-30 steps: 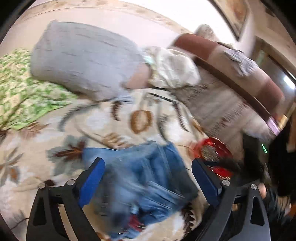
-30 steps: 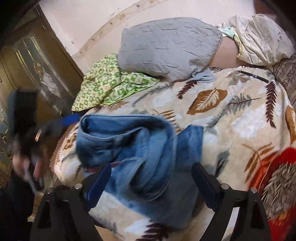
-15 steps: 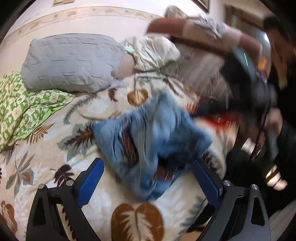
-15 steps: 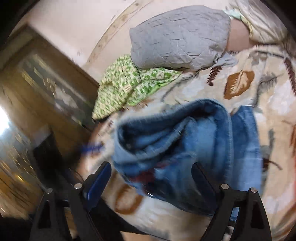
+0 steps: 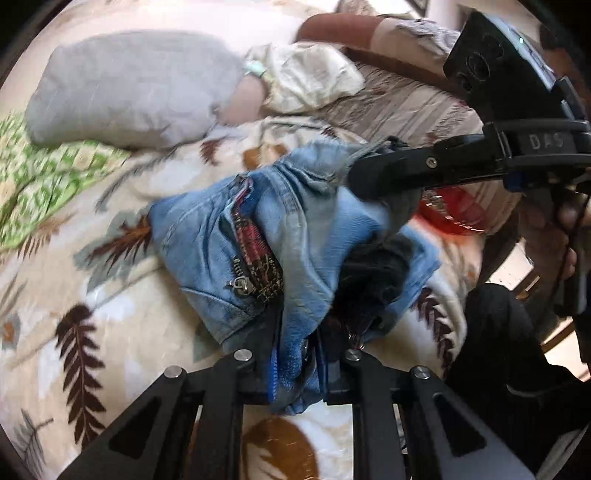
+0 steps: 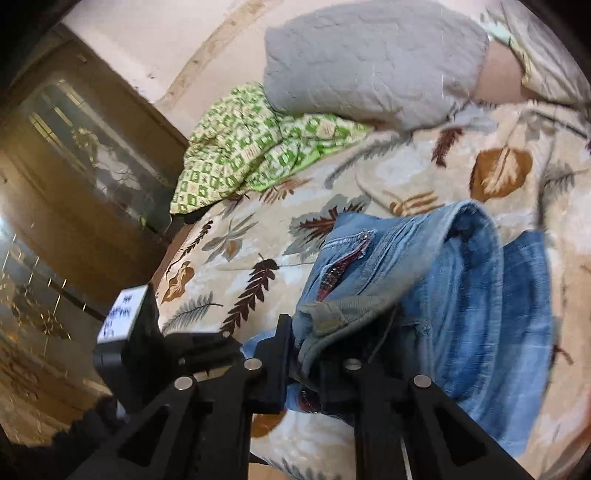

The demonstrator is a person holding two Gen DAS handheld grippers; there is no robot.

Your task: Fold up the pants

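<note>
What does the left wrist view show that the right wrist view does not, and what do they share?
Only the left wrist view shows the open zipper with plaid lining, the brown headboard, and the right hand-held gripper from the side, clamped on the waistband.

Only the right wrist view shows the wooden glass-panelled cabinet and the left hand-held gripper's labelled body.

Both show the blue jeans bunched on the leaf-print blanket, the grey pillow, the green patterned cloth, and each view's own gripper shut on denim.
</note>
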